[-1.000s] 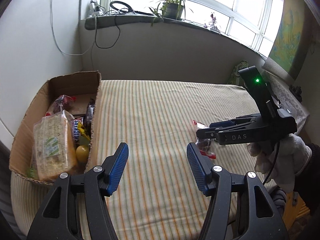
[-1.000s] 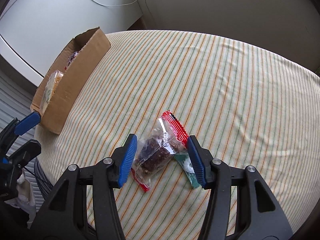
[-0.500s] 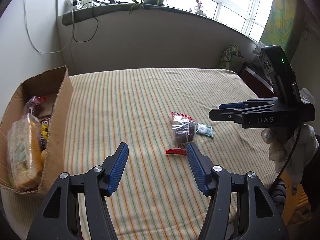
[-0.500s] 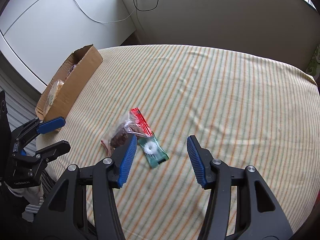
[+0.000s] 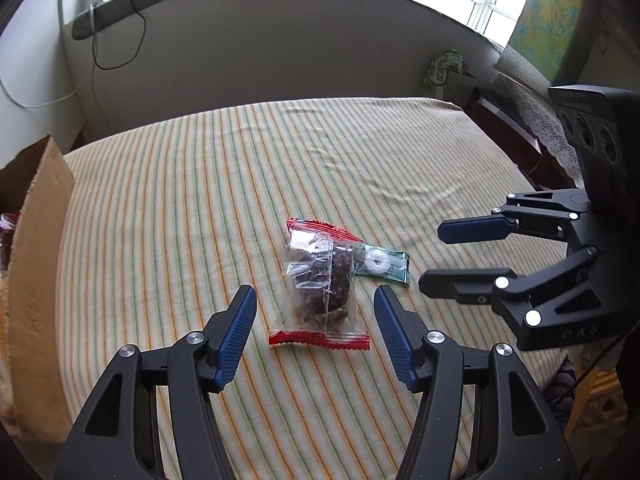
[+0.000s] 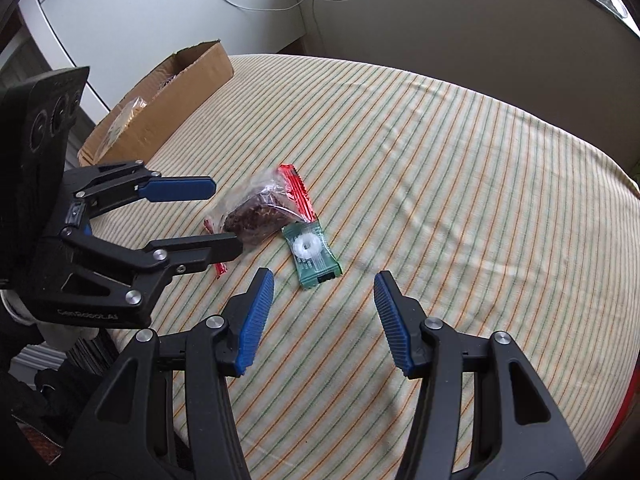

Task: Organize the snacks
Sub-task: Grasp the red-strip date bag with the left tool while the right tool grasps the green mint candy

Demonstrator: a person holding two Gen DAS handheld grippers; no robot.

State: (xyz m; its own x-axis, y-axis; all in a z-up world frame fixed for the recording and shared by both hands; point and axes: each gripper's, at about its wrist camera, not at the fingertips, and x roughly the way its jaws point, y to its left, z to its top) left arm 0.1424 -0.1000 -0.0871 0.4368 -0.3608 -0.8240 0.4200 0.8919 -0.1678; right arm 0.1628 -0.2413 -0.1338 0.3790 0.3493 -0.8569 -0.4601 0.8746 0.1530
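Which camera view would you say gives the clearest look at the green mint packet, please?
The right wrist view: the green mint packet lies fully exposed on the striped cloth, white ring visible. In the left wrist view its near end is hidden behind the clear brownie packet, which overlaps it.

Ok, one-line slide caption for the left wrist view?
Open left tongs frame a clear red-ended snack packet beside a green candy wrapper on the striped cloth; open right tongs hover alongside.
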